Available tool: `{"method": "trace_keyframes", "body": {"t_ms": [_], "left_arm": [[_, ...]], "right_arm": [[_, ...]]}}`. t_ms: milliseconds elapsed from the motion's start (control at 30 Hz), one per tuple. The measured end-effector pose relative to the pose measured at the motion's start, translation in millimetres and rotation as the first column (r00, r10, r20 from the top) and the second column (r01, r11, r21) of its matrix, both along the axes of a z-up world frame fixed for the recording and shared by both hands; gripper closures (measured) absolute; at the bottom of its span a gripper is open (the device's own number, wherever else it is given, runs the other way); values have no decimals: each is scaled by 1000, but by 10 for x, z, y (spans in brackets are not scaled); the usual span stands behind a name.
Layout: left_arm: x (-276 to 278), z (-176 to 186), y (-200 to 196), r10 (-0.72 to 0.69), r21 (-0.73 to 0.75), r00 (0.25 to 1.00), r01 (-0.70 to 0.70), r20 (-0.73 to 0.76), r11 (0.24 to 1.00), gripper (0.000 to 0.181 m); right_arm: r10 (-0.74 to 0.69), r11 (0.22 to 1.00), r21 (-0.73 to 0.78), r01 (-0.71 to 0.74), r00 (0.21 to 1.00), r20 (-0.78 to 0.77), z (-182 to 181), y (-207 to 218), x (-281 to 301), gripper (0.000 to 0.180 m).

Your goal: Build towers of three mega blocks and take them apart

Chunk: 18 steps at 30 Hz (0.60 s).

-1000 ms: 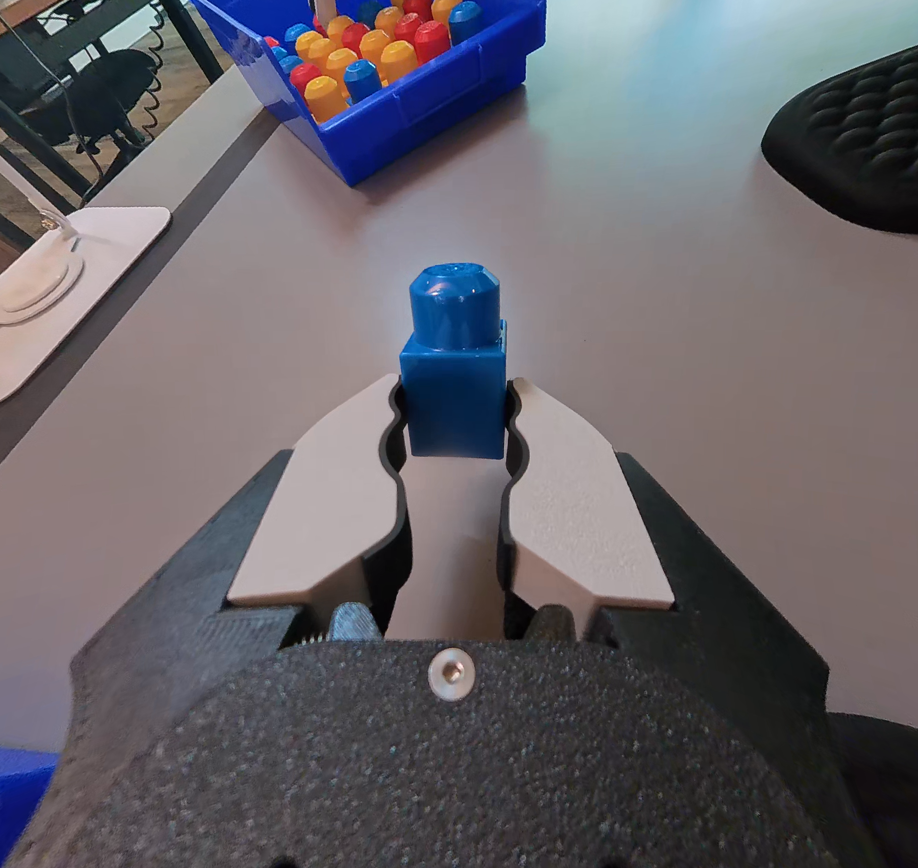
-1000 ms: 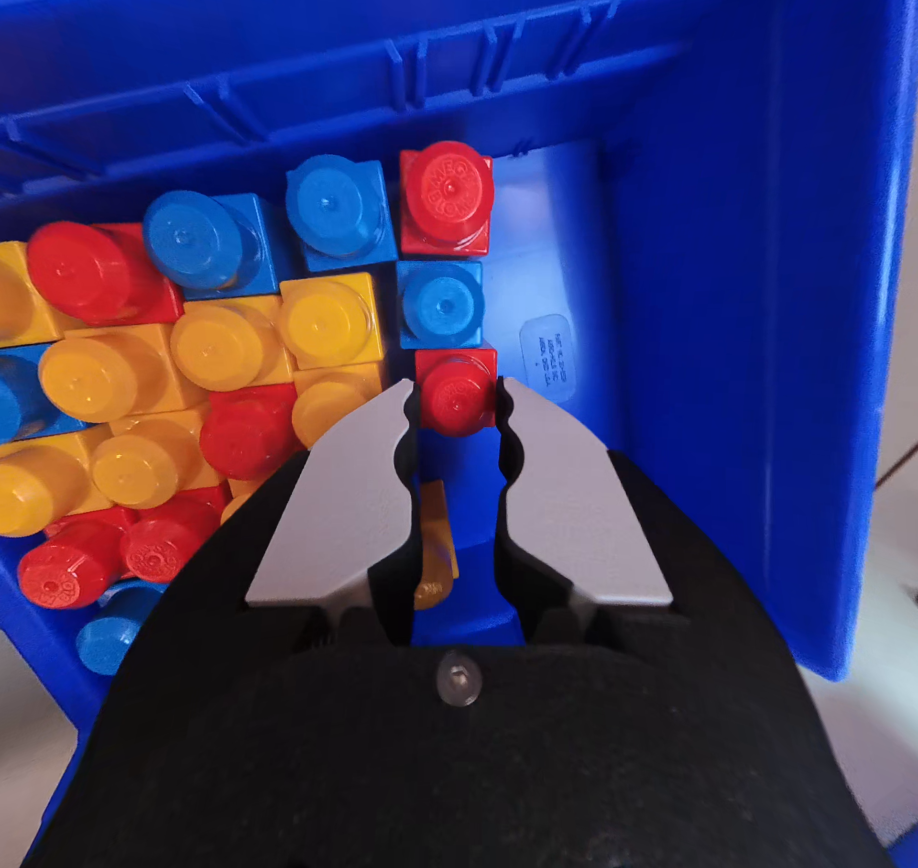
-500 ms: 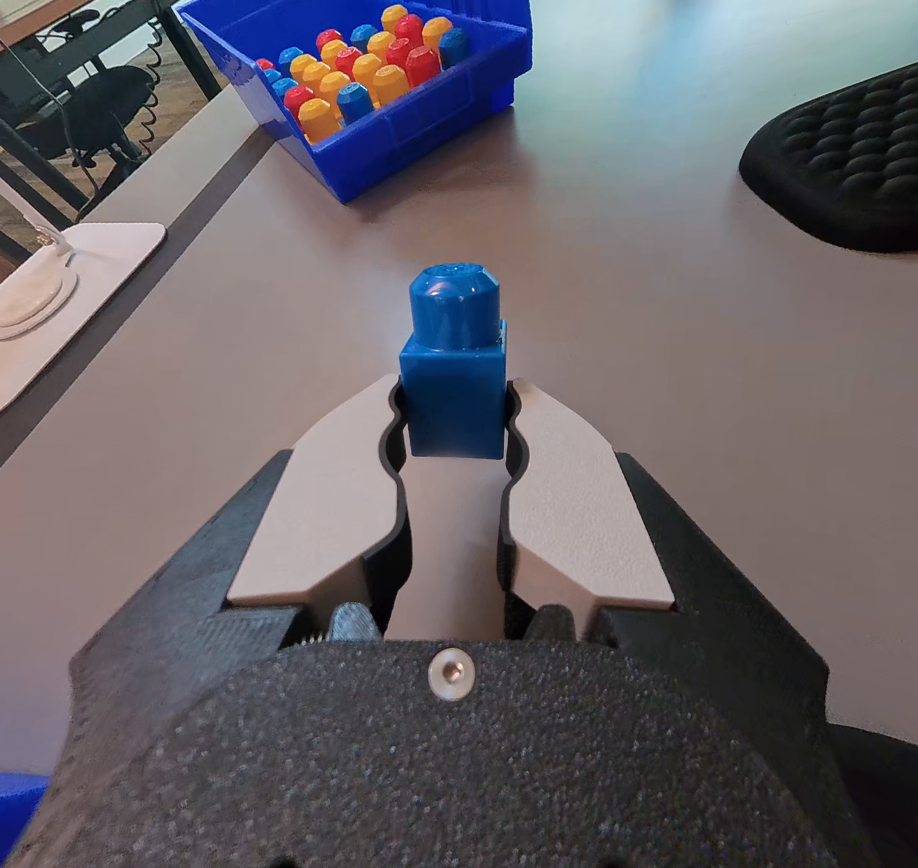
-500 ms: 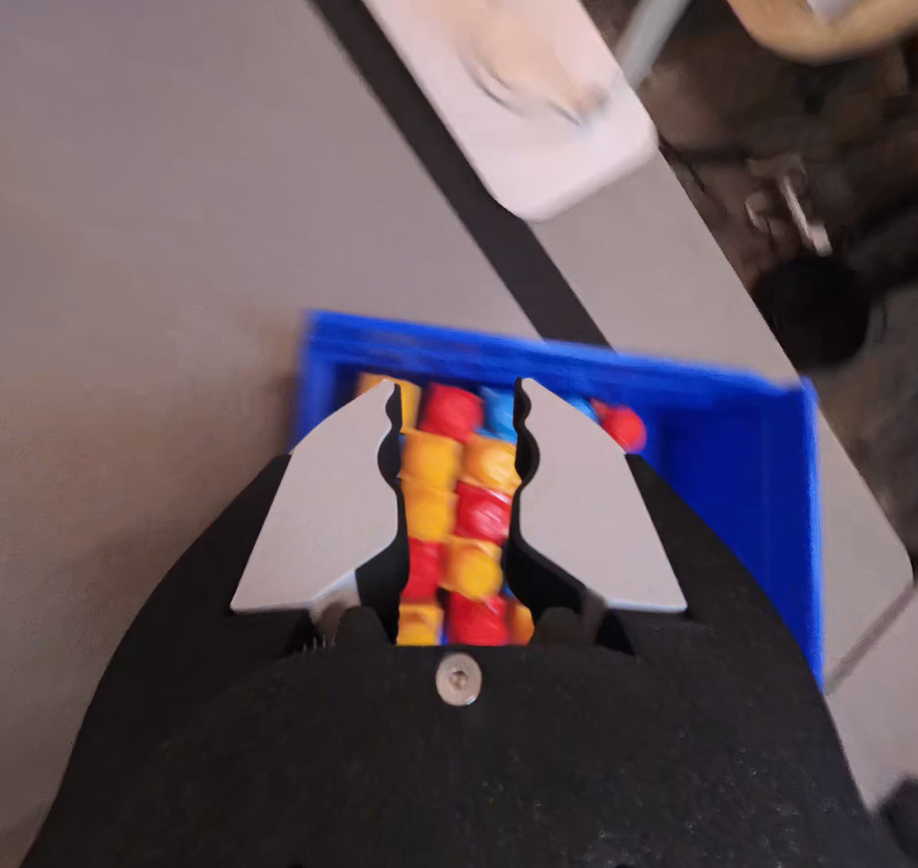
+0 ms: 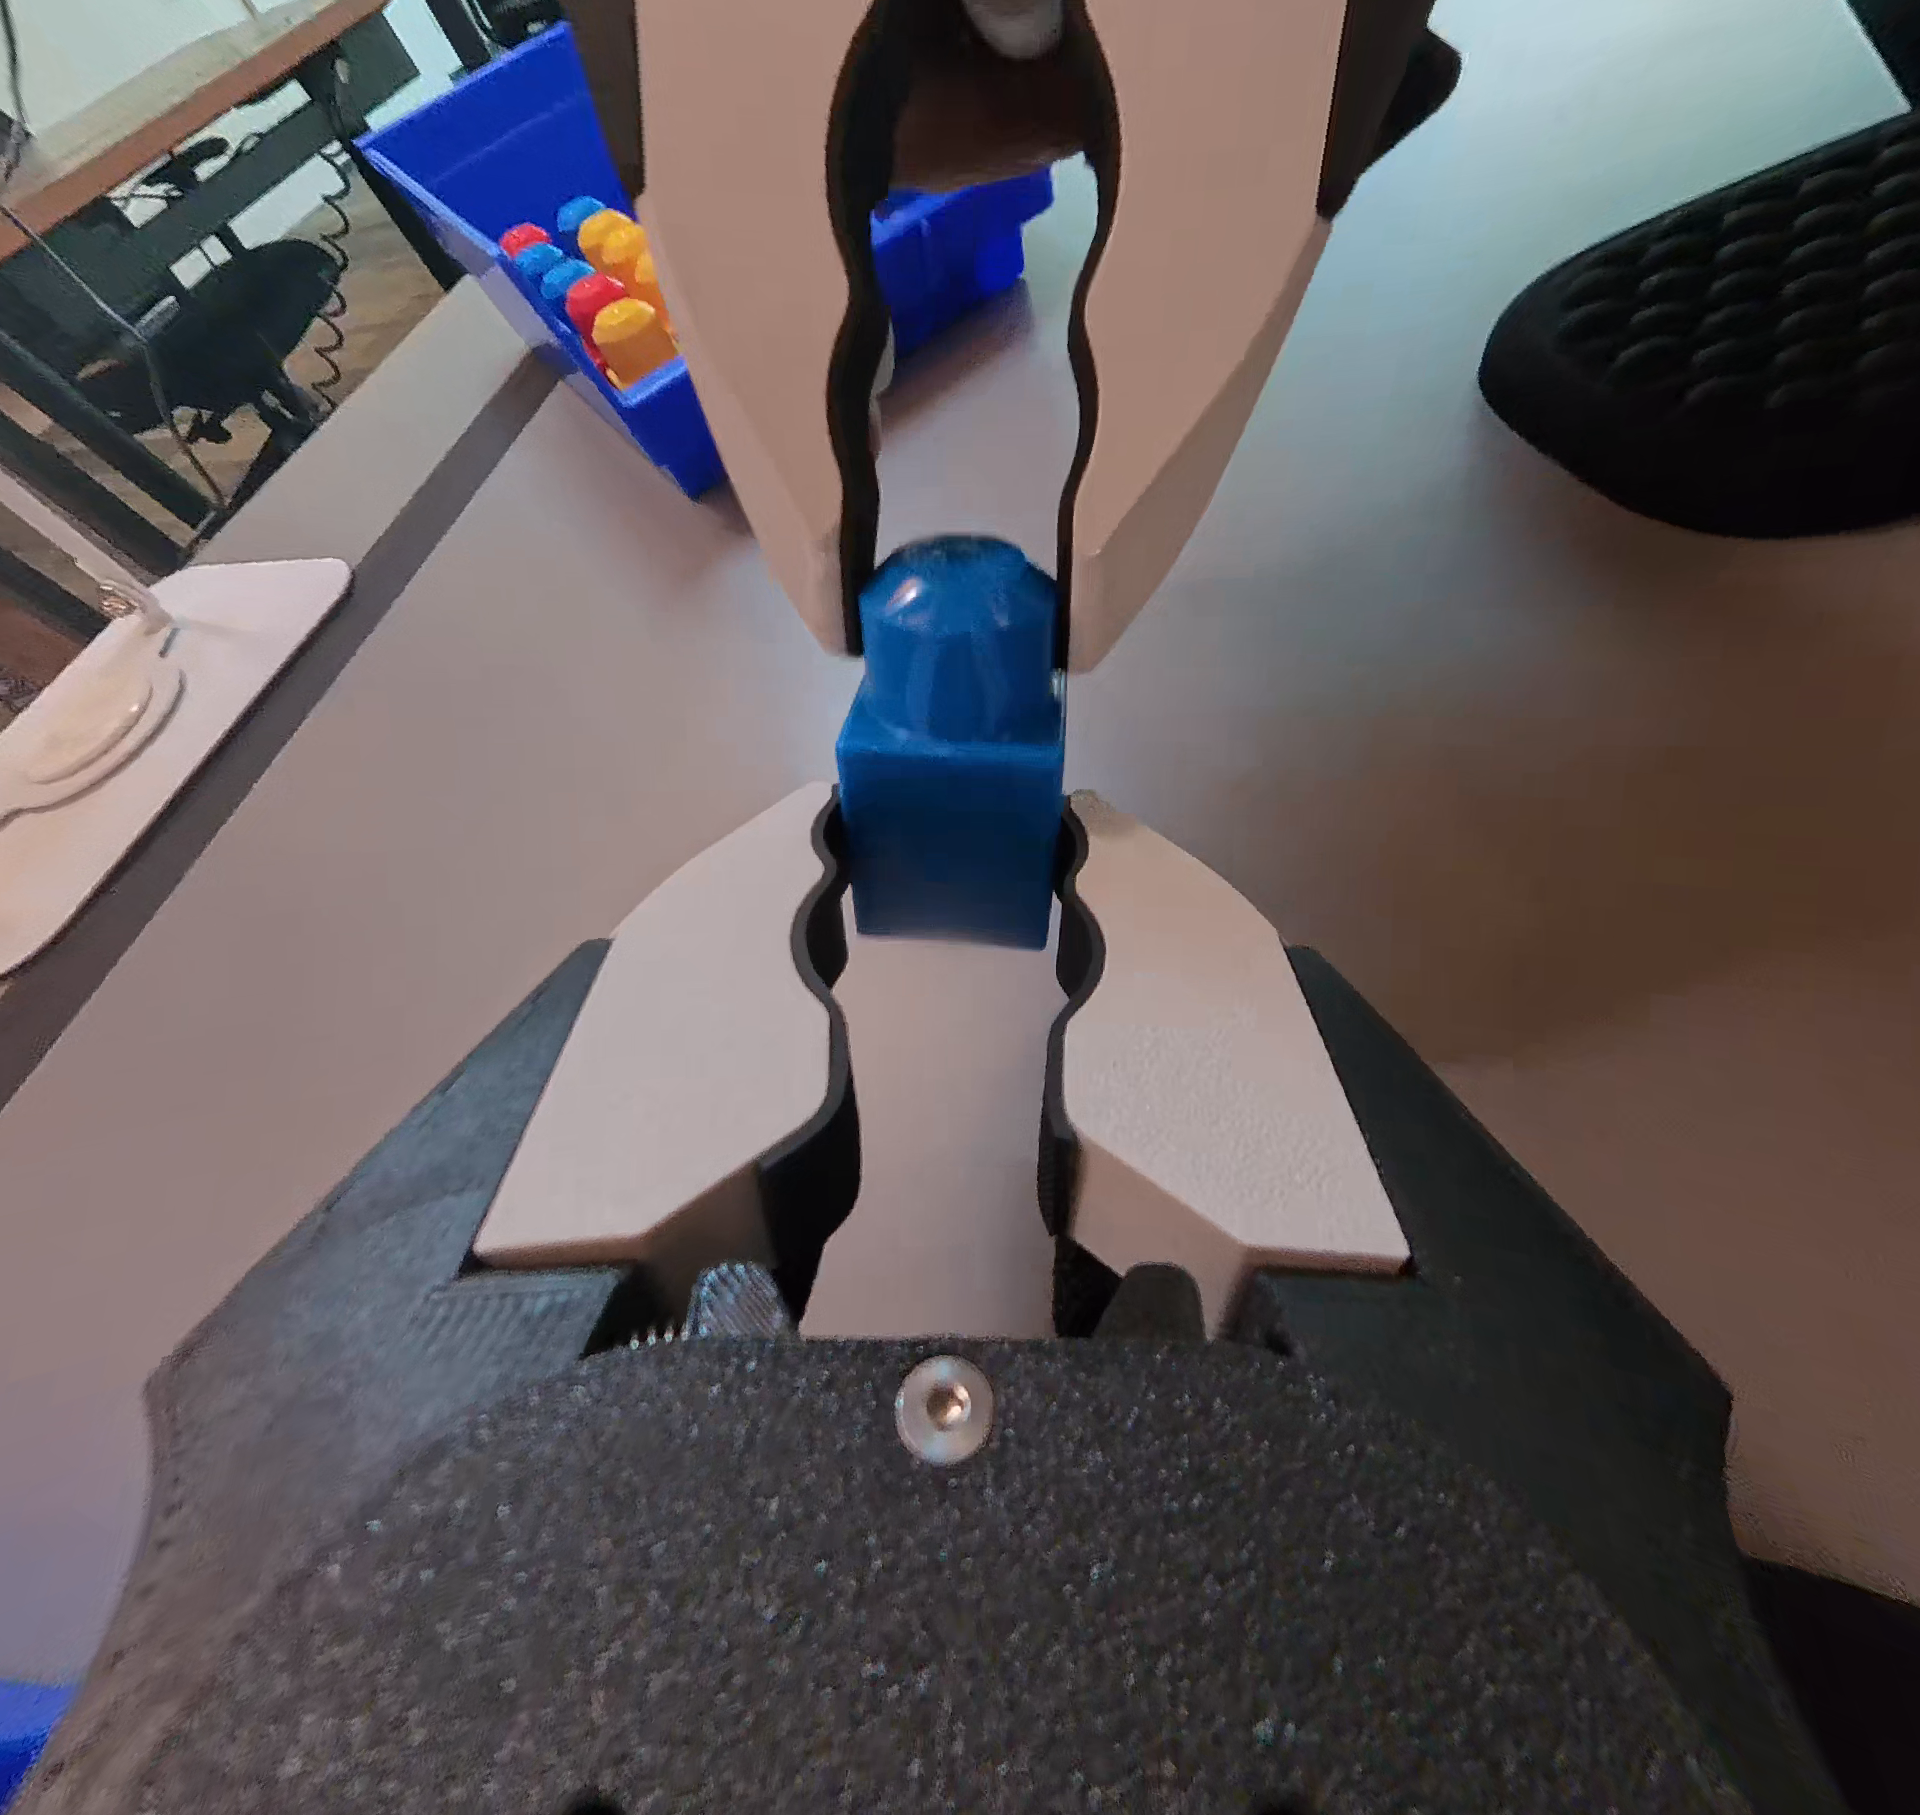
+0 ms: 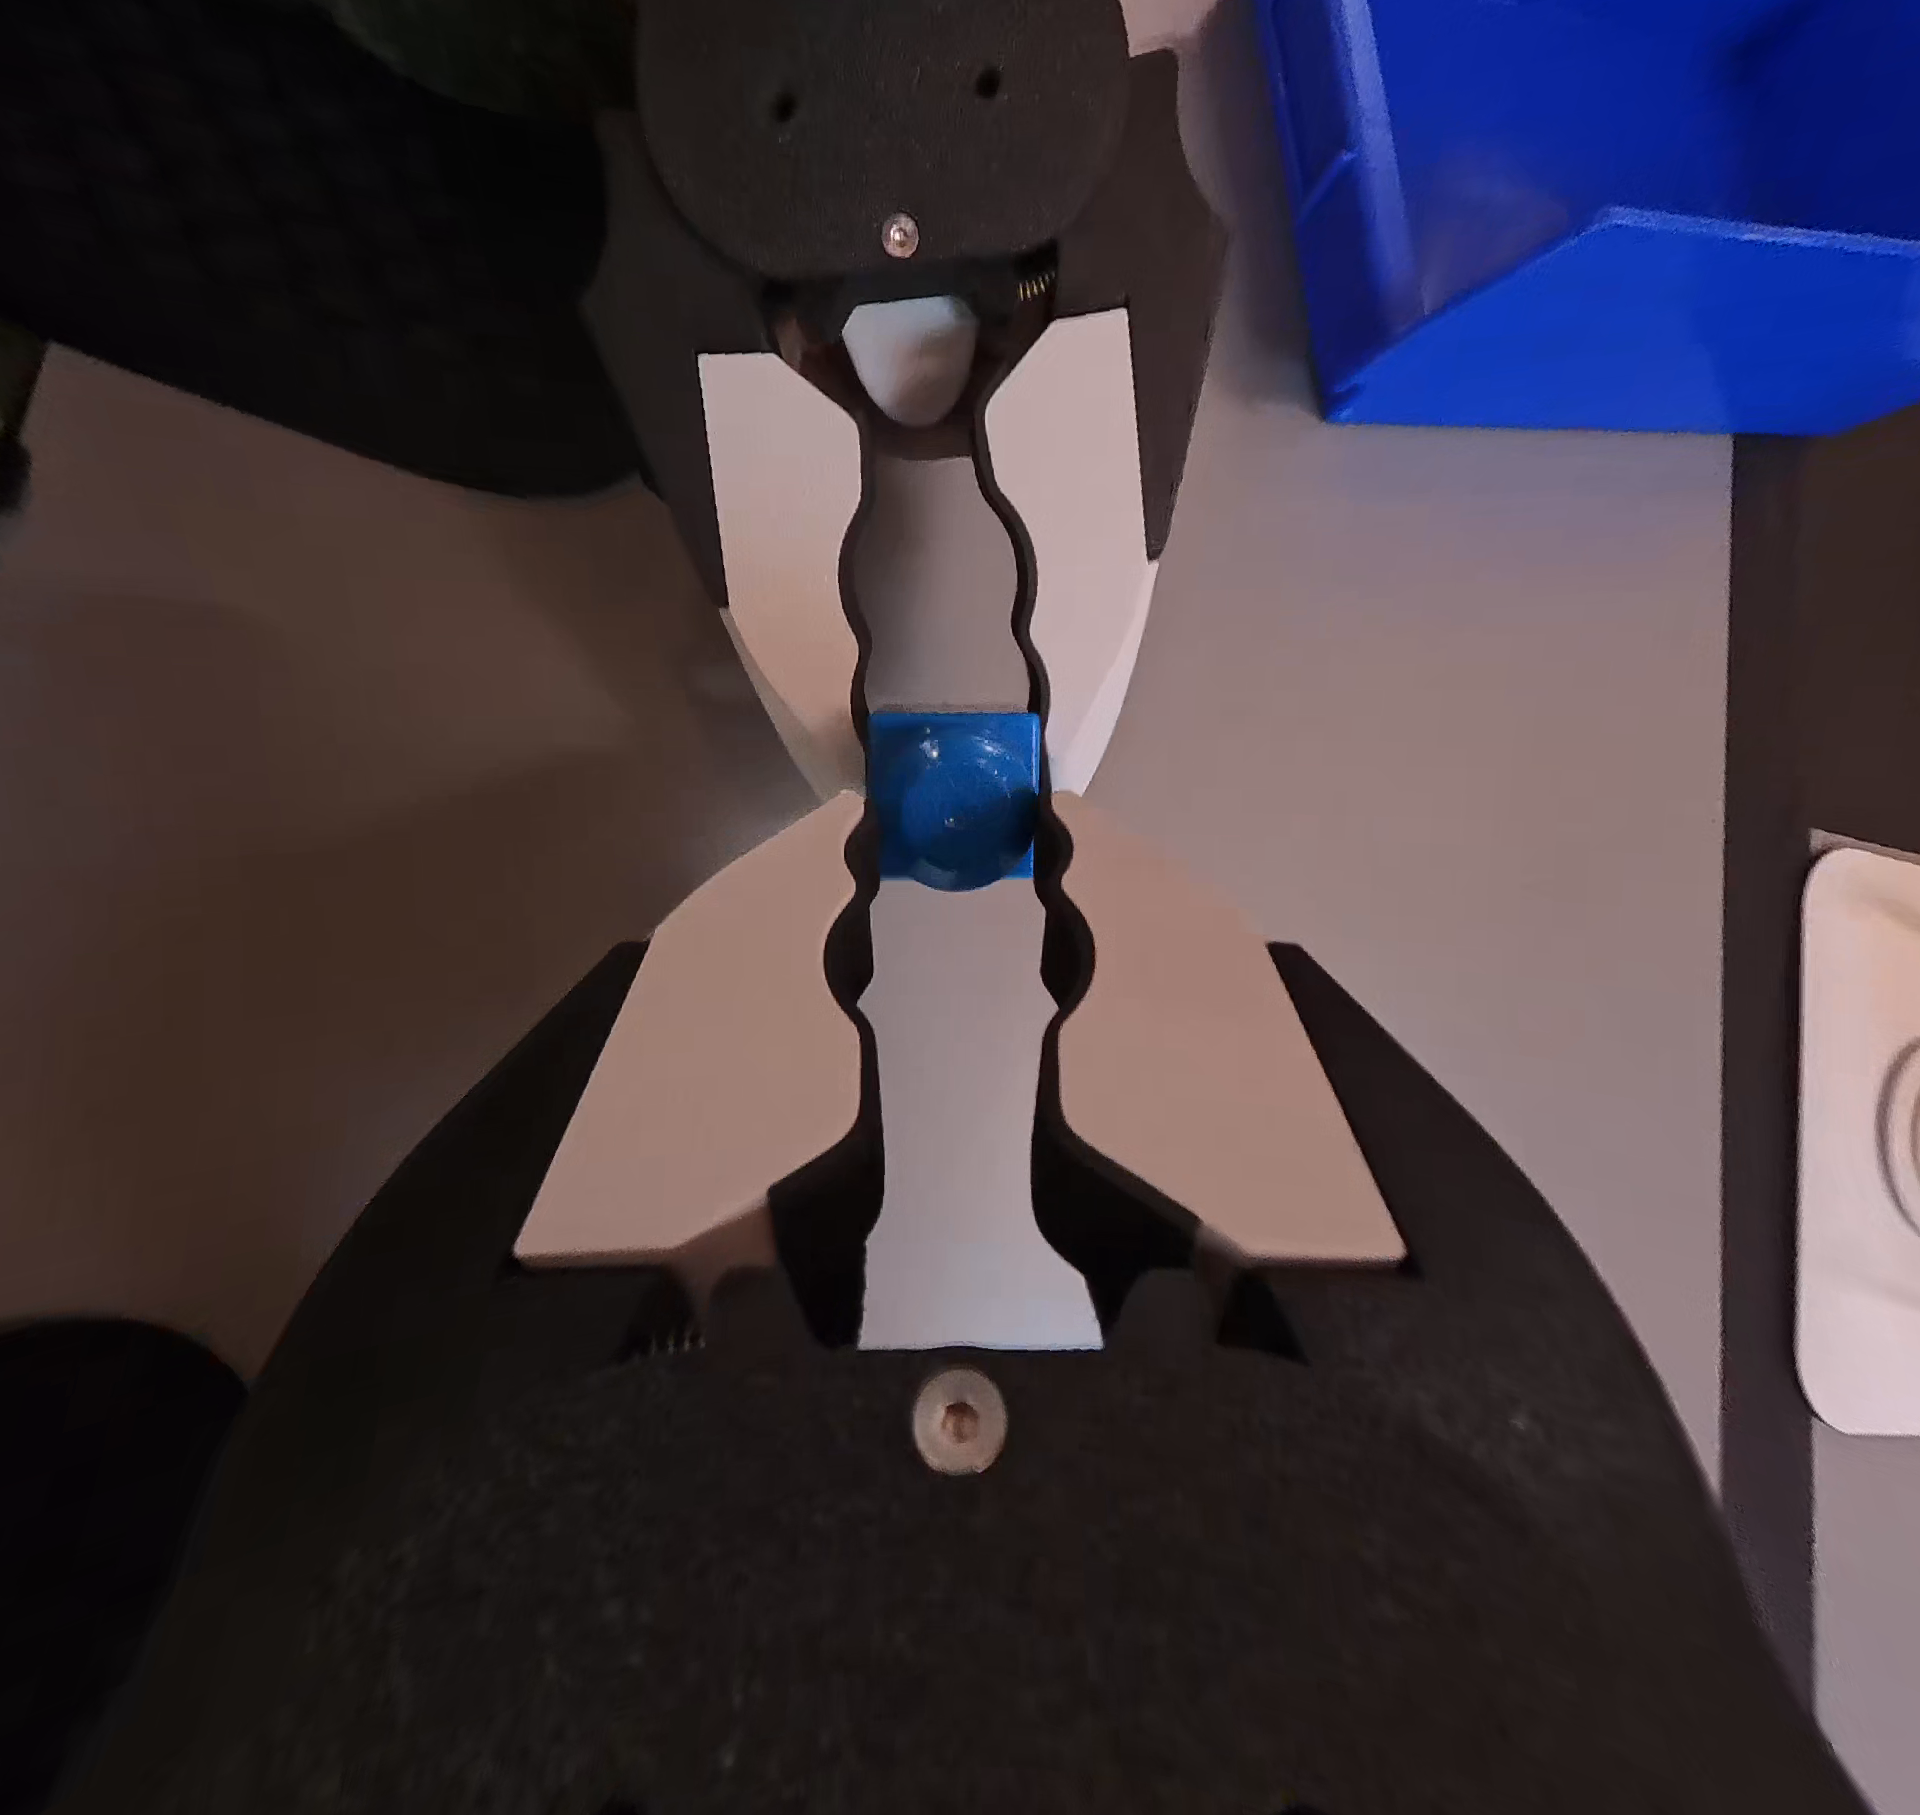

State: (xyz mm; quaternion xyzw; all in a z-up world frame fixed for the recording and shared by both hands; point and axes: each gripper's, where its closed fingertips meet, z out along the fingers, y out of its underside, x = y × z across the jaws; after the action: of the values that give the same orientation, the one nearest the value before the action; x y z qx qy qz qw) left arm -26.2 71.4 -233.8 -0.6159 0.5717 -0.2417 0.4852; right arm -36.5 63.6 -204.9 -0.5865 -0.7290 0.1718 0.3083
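Our left gripper (image 5: 951, 820) clenched the blue block's (image 5: 948, 830) base level; our right gripper (image 5: 956, 622) pinched its stud from above.

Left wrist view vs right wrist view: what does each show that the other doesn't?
Left wrist view only: the blocks in the blue bin, a black textured pad, chairs and a wooden desk behind.

Right wrist view only: the blue block from above, stud toward the camera, and the left gripper head-on.

Both: the block clamped by the left gripper, the right gripper around its stud, grey table, white mat.
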Motion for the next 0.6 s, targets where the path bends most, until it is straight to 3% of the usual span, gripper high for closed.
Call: {"method": "trace_keyframes", "body": {"t_ms": [133, 200, 233, 333, 400, 467, 600], "left_arm": [[-151, 43, 241, 122, 8, 992, -122, 27, 993, 144], [-238, 116, 358, 191, -14, 978, -191, 80, 982, 165], [-279, 168, 403, 219, -18, 969, -219, 111, 976, 178], [-365, 303, 491, 277, -41, 943, -275, 186, 961, 181], [-397, 346, 521, 295, -53, 931, -290, 216, 955, 181], [-414, 340, 542, 305, -51, 927, -302, 216, 952, 181], [-410, 278, 557, 306, -32, 932, -306, 195, 951, 181]], "right_arm": [[-94, 994, 48, 94, 996, -2, 362, 282, 309, 151], [-244, 962, 119, 246, 969, -33, 678, 706, 677, 151], [-343, 925, 163, 344, 939, -39, 827, 980, 943, 151], [-670, 699, 322, 639, 742, -16, 1117, 1857, 2066, 151], [-834, 533, 375, 759, 545, 82, 1030, 2246, 2918, 151], [-907, 420, 347, 839, 373, 195, 749, 2428, 3577, 151], [-910, 336, 208, 919, 259, 324, 105, 2526, 4089, 150]]}}
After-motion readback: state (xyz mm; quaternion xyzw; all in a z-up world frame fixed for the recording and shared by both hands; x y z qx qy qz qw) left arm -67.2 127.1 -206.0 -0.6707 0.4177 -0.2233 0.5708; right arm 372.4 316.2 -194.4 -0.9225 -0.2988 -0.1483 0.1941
